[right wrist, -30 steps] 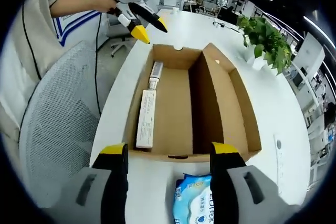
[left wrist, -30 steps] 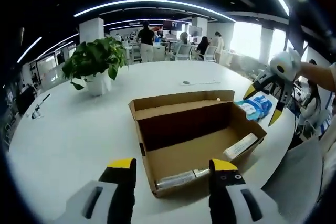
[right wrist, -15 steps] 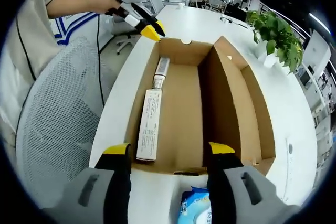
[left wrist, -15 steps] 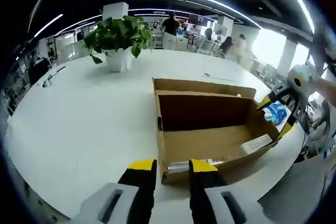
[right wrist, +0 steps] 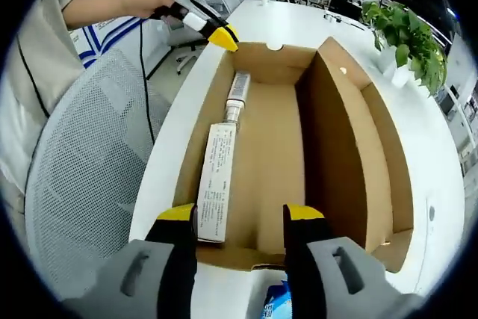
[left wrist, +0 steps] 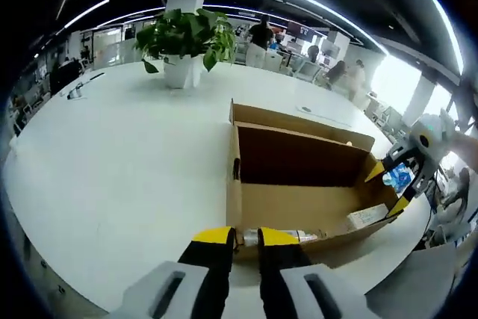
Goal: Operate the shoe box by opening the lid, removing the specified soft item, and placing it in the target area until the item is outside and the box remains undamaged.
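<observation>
Shoe box [left wrist: 299, 184] open on table [left wrist: 112, 147]. Blue soft pack [right wrist: 280, 305] outside it, at 6 o'clock between parted right gripper [right wrist: 239, 218] jaws. Left gripper [left wrist: 237, 237] nearly closed, nothing held, at box wall.

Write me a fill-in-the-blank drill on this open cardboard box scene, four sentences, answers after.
1. The lid of the brown cardboard shoe box is ____.
2. Inside the box, the long white carton lies in line with a silver ____.
3. The potted green plant stands on the white ____.
4. The blue-and-white soft pack lies ____ the box.

Answers: open; tube; table; outside
</observation>
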A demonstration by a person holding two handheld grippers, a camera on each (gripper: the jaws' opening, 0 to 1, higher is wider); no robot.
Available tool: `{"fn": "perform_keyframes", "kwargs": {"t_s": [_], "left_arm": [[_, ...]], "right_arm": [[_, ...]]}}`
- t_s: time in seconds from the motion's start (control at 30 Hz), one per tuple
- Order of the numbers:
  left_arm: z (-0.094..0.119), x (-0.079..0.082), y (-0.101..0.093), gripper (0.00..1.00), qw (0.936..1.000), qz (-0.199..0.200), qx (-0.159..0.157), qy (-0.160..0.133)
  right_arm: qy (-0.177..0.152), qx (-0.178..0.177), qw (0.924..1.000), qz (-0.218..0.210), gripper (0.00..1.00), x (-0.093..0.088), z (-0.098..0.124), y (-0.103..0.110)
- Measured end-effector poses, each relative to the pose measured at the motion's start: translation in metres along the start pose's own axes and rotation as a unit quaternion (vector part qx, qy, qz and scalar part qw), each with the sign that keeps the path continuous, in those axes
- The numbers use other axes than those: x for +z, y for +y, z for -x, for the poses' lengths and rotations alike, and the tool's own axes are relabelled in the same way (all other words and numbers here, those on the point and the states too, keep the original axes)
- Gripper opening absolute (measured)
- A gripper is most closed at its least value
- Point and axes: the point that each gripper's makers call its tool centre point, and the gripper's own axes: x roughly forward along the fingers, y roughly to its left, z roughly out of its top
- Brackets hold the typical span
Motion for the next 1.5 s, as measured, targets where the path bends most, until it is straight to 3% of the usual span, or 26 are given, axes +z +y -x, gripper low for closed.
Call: {"fn": "perform_keyframes", "kwargs": {"t_s": [0.27,0.63,1.07,1.2,1.5], "left_arm": [[0.0,0.0,0.0,0.12,1.0,-0.003,0.003,-0.002],[0.0,0.0,-0.001,0.12,1.0,-0.007,0.005,-0.002],[0.0,0.001,0.0,0.11,0.9999,-0.013,0.007,-0.001],[0.0,0.001,0.0,0.11,0.9998,-0.015,0.009,-0.001],[0.001,0.0,-0.001,0.11,0.9998,-0.018,0.01,0.002]], "right_arm": [[0.009,0.013,0.9998,-0.012,0.37,-0.001,-0.009,0.006],[0.007,0.017,0.9994,-0.029,0.17,0.002,-0.012,0.015],[0.01,-0.001,0.9992,-0.038,0.15,0.004,-0.011,0.015],[0.004,-0.003,0.9983,-0.057,0.15,0.008,-0.006,0.015],[-0.009,-0.012,0.9984,-0.055,0.14,0.014,0.007,0.015]]}}
